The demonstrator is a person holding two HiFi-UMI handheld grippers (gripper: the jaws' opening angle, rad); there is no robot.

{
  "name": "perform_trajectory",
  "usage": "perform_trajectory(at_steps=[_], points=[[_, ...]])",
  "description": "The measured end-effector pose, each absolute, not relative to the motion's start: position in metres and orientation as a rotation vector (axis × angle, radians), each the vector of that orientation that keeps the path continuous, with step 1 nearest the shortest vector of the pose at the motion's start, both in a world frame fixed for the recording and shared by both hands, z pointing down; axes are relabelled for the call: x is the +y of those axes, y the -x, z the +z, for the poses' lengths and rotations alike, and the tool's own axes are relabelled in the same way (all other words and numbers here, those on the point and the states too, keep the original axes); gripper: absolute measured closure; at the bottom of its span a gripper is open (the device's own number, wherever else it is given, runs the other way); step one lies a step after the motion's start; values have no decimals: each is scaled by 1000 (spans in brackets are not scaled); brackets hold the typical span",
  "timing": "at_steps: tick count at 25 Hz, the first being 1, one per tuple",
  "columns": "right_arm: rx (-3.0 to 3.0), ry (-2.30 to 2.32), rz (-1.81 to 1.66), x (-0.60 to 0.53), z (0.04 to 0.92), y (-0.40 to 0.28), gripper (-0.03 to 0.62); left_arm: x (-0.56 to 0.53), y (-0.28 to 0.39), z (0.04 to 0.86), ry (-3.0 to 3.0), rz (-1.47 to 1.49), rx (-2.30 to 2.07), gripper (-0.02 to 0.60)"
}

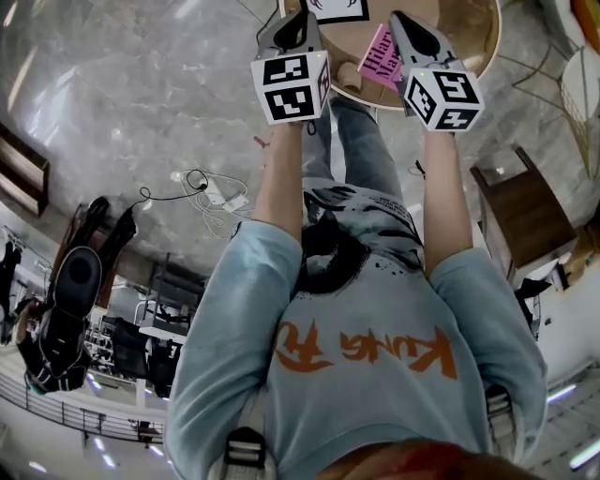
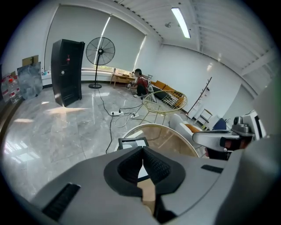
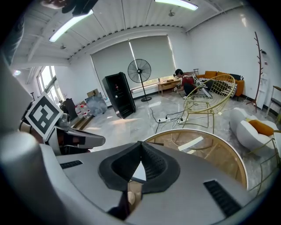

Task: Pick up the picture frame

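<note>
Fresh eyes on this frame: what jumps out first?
The left gripper and right gripper, marker cubes facing the camera, are both shut and empty. They reach side by side toward the round table at the head view's top. On the table sit the black picture frame, just ahead of the left gripper, and a pink printed card between the two.

A round desk (image 1: 472, 37) with a tan top carries a pink book (image 1: 382, 58) near its edge. On the grey marble floor (image 1: 141, 112), a white power strip (image 1: 214, 193) trails loose cables. Farther off stand 1 pedestal fan (image 2: 100, 52), 1 black cabinet (image 2: 66, 70) and 1 gold wire chair (image 2: 164, 102). Beyond the chair, 1 person (image 2: 140, 83) sits low by the window.
</note>
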State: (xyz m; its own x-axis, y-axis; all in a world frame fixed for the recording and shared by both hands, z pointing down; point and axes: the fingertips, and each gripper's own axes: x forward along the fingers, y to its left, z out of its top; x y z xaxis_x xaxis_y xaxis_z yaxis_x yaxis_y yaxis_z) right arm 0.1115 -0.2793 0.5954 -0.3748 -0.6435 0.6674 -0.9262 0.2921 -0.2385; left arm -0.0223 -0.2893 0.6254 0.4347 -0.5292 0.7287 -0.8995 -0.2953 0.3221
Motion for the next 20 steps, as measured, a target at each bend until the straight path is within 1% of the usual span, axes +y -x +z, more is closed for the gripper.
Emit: perform_trajectory(at_steps=[9, 20], points=[[-2089, -1376, 914, -289, 667, -105, 597, -298, 26, 691, -1940, 731, -1165, 561], [-2060, -1382, 921, -315, 738, -109, 595, -306, 24, 756, -1930, 750, -1128, 561]])
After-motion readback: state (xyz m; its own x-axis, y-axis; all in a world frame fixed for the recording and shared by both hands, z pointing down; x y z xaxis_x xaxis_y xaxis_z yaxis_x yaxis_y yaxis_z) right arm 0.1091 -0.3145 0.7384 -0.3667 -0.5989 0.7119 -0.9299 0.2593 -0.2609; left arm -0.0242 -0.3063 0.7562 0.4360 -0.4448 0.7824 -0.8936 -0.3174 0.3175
